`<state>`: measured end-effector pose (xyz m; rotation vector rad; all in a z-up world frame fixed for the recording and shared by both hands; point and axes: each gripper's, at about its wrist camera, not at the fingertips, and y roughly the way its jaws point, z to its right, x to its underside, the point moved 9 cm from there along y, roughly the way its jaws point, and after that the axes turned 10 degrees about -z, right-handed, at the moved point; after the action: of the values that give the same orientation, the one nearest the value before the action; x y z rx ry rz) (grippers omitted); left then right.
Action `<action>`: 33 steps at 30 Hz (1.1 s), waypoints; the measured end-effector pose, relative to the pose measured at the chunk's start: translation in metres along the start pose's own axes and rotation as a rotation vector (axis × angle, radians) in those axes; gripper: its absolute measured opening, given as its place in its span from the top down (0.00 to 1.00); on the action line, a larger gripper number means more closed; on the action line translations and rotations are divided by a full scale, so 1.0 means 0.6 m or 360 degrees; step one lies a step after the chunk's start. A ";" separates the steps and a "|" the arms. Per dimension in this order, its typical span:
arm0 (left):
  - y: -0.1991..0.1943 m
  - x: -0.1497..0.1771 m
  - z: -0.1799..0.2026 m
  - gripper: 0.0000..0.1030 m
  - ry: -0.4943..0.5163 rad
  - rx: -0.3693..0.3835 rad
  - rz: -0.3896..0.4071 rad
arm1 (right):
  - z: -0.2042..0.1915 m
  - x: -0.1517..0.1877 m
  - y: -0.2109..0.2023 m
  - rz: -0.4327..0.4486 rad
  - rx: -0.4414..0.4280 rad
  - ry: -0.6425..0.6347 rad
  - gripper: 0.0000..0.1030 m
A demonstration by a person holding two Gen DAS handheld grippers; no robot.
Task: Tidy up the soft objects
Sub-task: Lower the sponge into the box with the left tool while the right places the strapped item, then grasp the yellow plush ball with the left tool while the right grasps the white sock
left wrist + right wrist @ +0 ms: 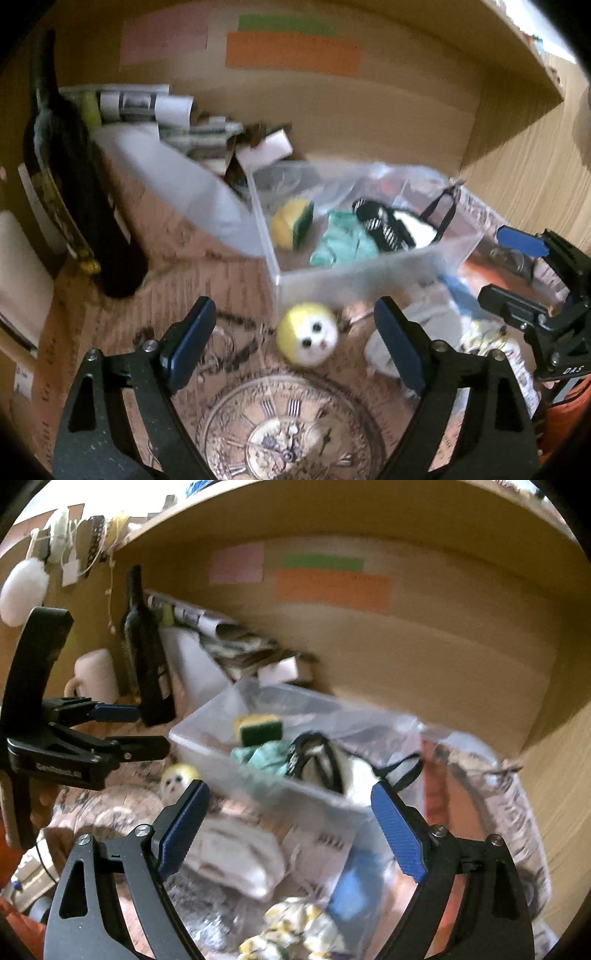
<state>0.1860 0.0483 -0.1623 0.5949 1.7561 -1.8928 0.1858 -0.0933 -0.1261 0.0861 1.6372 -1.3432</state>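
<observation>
Both sets of fingers stand apart and empty. Just ahead of my left gripper (295,332), between its fingers, a yellow-and-white plush ball (307,333) sits on the counter (155,258), not yet put away. Under my right gripper (286,827) lie a yellow-patterned cloth (295,930) and other soft pieces, too blurred to name. Beyond both, the clear bin (369,266) already holds a sponge (293,221), a teal cloth (343,240) and a black-and-white item (391,225). I judge the sorting partly done.
</observation>
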 end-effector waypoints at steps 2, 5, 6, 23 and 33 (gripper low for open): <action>0.015 0.015 -0.002 0.15 -0.0013 0.0004 -0.0042 | -0.003 0.011 0.009 -0.0026 0.0016 0.0014 0.15; 0.035 0.029 -0.002 0.15 -0.0011 -0.0007 -0.0088 | -0.010 0.027 0.024 -0.0086 -0.0051 0.0048 0.15; 0.041 0.033 -0.003 0.15 -0.0008 -0.0010 -0.0100 | -0.013 0.033 0.030 -0.0114 -0.0080 0.0061 0.15; 0.096 0.052 0.025 0.58 0.0063 0.0078 -0.0240 | -0.056 0.079 0.094 -0.0384 -0.0345 0.0044 0.44; 0.063 0.063 0.039 0.58 0.0084 0.0114 -0.0188 | -0.030 0.051 0.056 -0.0205 -0.0255 0.0071 0.76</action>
<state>0.1798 0.0210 -0.2132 0.5833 1.7985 -2.0450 0.1785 -0.0812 -0.1731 -0.0870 1.8075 -1.3084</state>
